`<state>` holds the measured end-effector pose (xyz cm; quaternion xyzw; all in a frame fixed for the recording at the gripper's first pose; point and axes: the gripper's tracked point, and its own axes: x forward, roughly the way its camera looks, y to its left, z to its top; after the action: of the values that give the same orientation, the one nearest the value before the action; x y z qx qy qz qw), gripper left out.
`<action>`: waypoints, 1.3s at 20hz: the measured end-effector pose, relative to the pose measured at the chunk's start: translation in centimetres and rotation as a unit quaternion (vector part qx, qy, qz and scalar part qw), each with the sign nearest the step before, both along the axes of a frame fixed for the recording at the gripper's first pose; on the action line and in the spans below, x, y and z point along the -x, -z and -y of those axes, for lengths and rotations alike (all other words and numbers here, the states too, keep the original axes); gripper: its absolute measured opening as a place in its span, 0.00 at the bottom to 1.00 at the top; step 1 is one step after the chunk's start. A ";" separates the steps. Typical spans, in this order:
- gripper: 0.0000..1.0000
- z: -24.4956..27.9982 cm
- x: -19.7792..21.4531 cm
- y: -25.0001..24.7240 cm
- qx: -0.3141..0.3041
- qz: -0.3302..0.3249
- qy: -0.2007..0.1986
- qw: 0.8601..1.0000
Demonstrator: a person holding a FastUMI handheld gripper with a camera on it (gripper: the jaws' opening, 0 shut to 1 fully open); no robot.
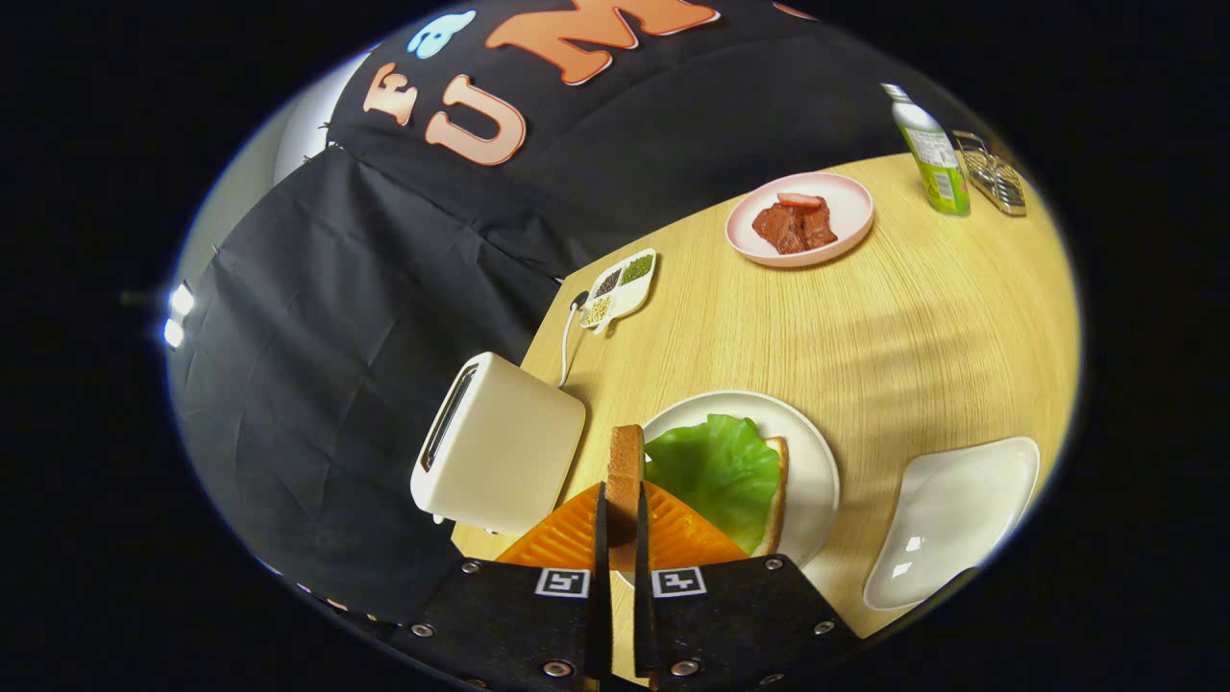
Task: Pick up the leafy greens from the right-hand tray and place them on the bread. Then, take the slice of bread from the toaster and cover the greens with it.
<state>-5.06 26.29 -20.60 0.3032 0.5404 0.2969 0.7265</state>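
Now tongs (623, 509) pinch bread slice (625, 471).

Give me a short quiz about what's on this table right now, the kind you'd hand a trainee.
1. True or false: the leafy greens already lie on the bread on the white plate.
2. What is the gripper holding? A) the bottle B) a slice of bread C) the toaster
3. Fill in: the pink plate across the table holds pieces of ____.

Key:
1. True; the greens cover the lower slice.
2. B; both fingers press on the slice of bread, held on edge just beside the toaster and above the plate.
3. Meat.
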 end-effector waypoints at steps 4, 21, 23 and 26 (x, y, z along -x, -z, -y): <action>0.09 1.2 0.2 2.7 0.006 -0.029 0.017 0.999; 0.55 4.8 -1.8 4.9 0.079 0.042 0.049 0.995; 0.59 5.4 -2.6 3.7 0.085 0.077 0.062 0.991; 0.67 7.2 -3.8 1.0 0.099 0.138 0.082 0.982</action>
<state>-1.22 19.09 -21.63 0.2290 0.4347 0.2208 0.8425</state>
